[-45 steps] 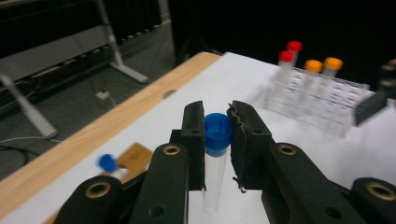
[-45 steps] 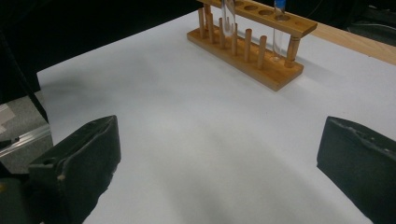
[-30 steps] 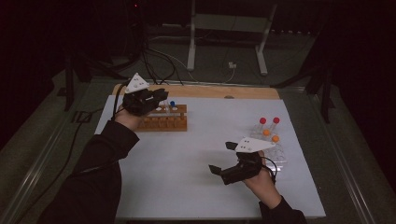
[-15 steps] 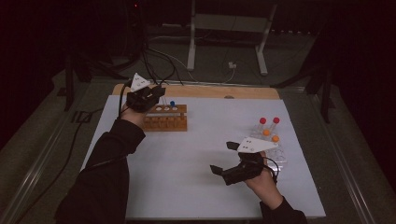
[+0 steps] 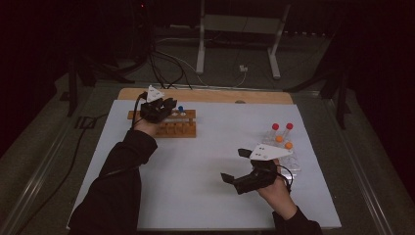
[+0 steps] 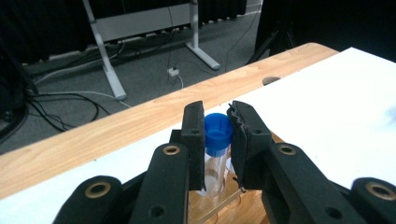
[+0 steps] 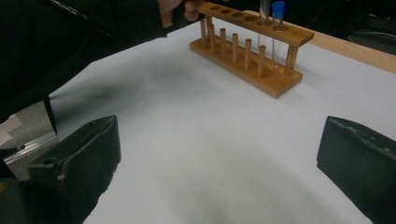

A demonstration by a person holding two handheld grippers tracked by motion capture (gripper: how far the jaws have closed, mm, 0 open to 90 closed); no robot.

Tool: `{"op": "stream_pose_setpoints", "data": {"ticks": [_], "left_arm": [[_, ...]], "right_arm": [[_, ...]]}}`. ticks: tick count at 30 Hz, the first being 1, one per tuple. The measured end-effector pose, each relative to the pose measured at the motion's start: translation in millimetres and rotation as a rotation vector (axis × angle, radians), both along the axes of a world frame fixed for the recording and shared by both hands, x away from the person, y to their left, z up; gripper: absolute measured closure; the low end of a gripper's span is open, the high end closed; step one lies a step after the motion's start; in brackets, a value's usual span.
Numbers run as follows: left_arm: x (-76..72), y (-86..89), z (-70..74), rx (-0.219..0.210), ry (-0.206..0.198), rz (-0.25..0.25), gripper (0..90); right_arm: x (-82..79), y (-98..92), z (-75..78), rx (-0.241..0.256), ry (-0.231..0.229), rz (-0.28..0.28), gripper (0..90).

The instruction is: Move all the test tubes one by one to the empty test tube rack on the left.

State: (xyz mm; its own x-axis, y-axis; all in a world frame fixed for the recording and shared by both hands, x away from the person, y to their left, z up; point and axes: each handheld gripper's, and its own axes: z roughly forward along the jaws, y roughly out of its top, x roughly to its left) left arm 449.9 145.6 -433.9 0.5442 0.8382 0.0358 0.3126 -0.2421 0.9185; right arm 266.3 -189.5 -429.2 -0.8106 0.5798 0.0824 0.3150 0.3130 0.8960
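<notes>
Blue-capped tube (image 6: 217, 135) now clamped by left claw (image 6: 217, 140), same spot at rack (image 5: 169, 122).

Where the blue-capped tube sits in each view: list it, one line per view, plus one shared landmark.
High view: the blue-capped tube stands at the back of the table, just right of the left gripper.
Left gripper view: centre frame, between that gripper's two jaws.
Right gripper view: top edge, right of centre.
Shared landmark: the wooden rack holding it.
</notes>
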Motion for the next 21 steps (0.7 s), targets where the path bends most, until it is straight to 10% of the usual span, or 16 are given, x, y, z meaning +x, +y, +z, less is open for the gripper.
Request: {"op": "stream_pose_setpoints", "data": {"ticks": [21], "left_arm": [[5.9,-3.0,-16.0,0.028,0.059,0.001,77.3]], "right_arm": [[-1.0,-2.7,3.1,0.009,-0.006,0.002,0.0]]}}
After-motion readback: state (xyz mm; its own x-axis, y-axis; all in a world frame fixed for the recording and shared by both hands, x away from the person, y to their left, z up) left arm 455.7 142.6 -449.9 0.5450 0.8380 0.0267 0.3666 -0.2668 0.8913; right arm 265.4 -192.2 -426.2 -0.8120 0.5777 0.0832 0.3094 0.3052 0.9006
